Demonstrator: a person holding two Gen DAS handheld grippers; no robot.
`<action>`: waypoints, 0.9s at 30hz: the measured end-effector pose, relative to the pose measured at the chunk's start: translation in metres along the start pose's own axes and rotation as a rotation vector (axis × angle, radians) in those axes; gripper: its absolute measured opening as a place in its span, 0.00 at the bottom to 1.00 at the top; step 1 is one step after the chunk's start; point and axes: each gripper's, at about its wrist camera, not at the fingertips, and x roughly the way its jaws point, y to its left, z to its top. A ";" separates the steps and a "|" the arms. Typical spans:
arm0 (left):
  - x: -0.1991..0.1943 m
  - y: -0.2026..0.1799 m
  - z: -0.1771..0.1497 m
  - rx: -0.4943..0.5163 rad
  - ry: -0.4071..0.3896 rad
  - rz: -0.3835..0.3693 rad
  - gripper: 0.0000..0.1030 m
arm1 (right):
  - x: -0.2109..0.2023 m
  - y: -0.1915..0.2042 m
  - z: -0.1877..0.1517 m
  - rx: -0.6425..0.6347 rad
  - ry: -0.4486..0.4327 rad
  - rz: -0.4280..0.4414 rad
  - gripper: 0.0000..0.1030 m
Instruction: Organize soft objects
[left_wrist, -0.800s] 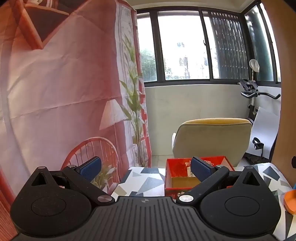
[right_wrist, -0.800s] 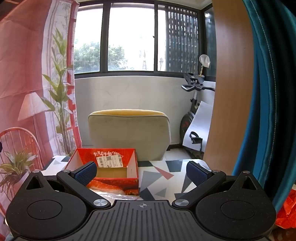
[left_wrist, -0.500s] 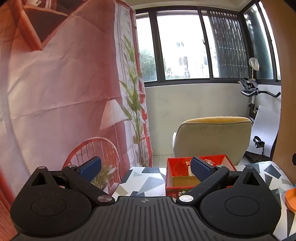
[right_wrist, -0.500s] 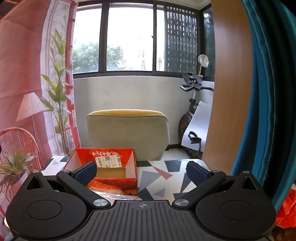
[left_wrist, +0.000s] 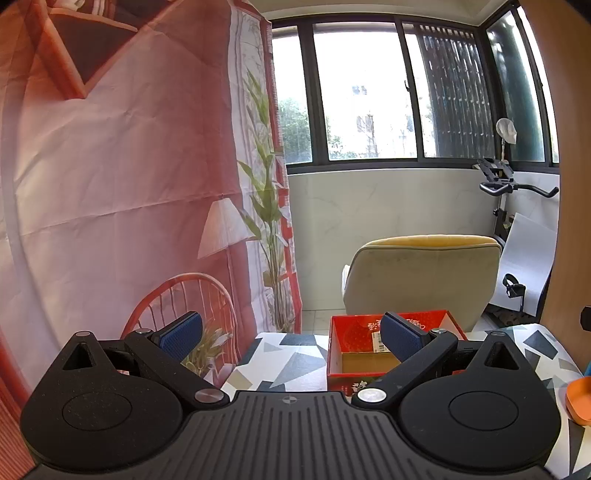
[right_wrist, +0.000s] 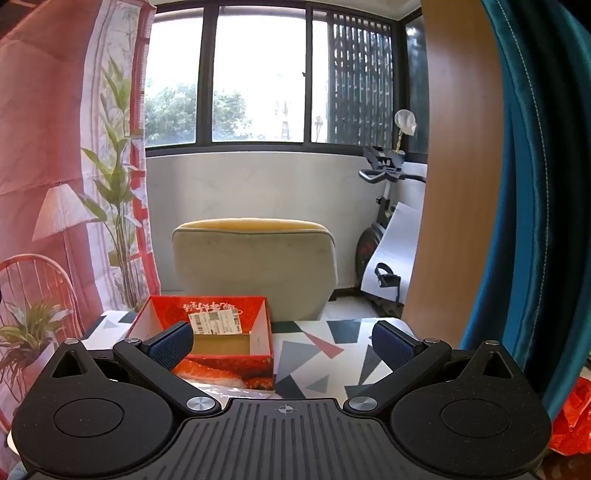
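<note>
An open red cardboard box (left_wrist: 343, 350) (right_wrist: 221, 314) with a white label inside stands on a table covered in a triangle-patterned cloth (left_wrist: 291, 362) (right_wrist: 317, 365). The box looks empty inside. My left gripper (left_wrist: 291, 336) is open, above the table's near left part, with the box ahead to its right. My right gripper (right_wrist: 282, 341) is open too, with the box ahead to its left. Nothing sits between either pair of blue pads. An orange soft-looking thing (left_wrist: 578, 400) peeks in at the right edge of the left wrist view.
A beige and yellow armchair (right_wrist: 255, 266) stands behind the table. A printed pink backdrop (left_wrist: 129, 184) hangs on the left. An exercise bike (right_wrist: 384, 236), a wooden panel (right_wrist: 458, 166) and a teal curtain (right_wrist: 535, 203) are on the right. Red-orange plastic (right_wrist: 570, 421) lies low right.
Both views have shifted only slightly; the right wrist view sits a little lower toward the box. Both grippers stay open.
</note>
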 end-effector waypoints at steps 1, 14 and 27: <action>0.000 0.000 0.000 0.000 0.000 0.000 1.00 | 0.000 0.000 0.000 -0.001 -0.001 -0.001 1.00; 0.000 0.000 0.000 0.001 0.000 -0.001 1.00 | 0.001 0.000 -0.002 -0.001 -0.002 -0.003 1.00; -0.001 0.000 0.001 0.000 0.000 -0.001 1.00 | -0.001 -0.001 -0.001 -0.001 -0.002 -0.003 1.00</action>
